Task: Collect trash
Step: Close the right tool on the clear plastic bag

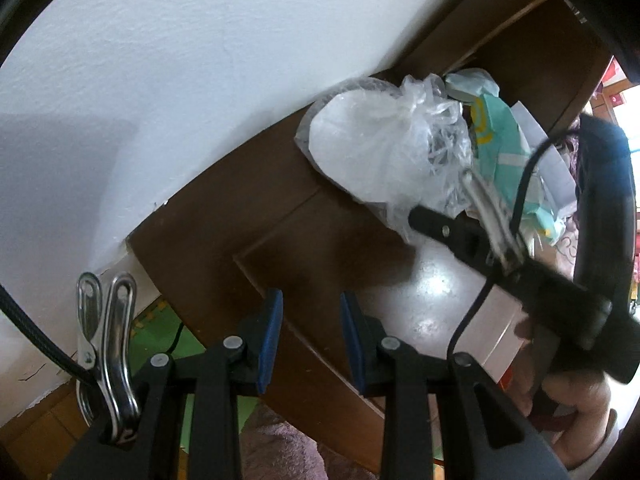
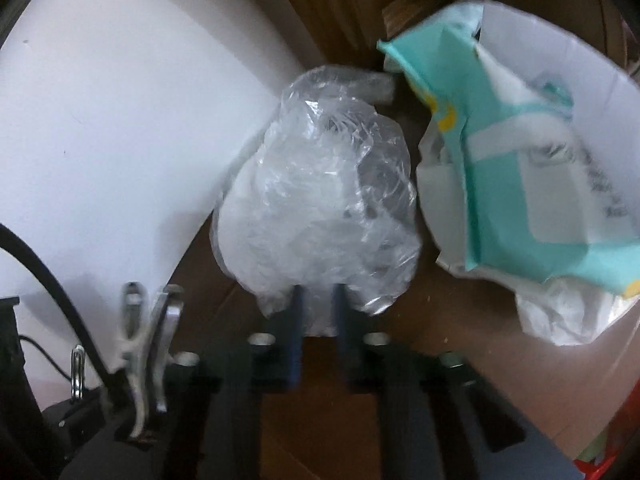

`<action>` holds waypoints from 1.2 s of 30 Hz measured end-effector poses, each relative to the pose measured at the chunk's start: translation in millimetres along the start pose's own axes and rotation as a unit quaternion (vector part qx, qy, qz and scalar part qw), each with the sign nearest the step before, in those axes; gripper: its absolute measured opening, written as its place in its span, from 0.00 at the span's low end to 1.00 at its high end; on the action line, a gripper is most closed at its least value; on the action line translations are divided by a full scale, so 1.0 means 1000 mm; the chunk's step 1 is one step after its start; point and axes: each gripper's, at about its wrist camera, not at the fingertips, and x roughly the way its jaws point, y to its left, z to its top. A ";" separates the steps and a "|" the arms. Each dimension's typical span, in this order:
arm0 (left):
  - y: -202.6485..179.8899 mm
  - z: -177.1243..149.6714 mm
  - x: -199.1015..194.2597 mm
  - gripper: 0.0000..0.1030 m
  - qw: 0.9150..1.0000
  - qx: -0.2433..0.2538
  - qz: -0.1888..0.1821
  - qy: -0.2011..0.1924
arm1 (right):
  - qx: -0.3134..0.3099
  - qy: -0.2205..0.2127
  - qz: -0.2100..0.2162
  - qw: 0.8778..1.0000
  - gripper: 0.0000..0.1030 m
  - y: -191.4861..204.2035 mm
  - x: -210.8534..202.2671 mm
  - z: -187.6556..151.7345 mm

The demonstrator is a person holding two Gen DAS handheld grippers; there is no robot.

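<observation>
Blue-padded fingers (image 2: 296, 332) of the right gripper (image 2: 318, 320) sit closest, drawn near together and pinching the lower edge of a crumpled clear plastic bag (image 2: 320, 200), which bulges just ahead of the tips on a brown wooden surface (image 2: 320, 420). To the right of those fingers, near the bag, lies a teal and white wrapper (image 2: 516, 184). Against the white wall (image 2: 120, 140) the bag rests on its far left side. In the left wrist view, the left gripper (image 1: 312, 340) holds its pads apart with nothing between them, well short of the same bag (image 1: 372, 148); the right gripper (image 1: 424, 220) reaches in from the right, at the bag.
</observation>
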 end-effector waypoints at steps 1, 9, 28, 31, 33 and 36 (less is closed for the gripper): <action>0.000 0.001 0.000 0.29 1.000 0.000 0.000 0.000 | -0.006 0.004 -0.002 1.000 0.05 0.000 0.000 -0.003; -0.009 0.004 -0.002 0.31 1.000 0.014 -0.002 -0.002 | -0.027 0.036 0.012 0.999 0.03 -0.017 -0.008 -0.034; -0.050 0.010 0.046 0.47 0.996 0.080 -0.016 0.045 | 0.013 -0.003 -0.028 1.000 0.36 -0.048 -0.049 -0.052; -0.048 0.008 0.046 0.50 0.996 0.079 -0.023 0.031 | 0.019 -0.003 -0.039 0.999 0.36 -0.049 -0.042 -0.040; -0.050 0.007 0.045 0.51 0.996 0.082 -0.024 0.021 | 0.030 0.005 -0.035 0.999 0.36 -0.048 -0.035 -0.033; -0.054 0.005 0.045 0.57 0.996 0.088 -0.023 0.012 | 0.035 0.007 -0.030 0.999 0.36 -0.049 -0.031 -0.028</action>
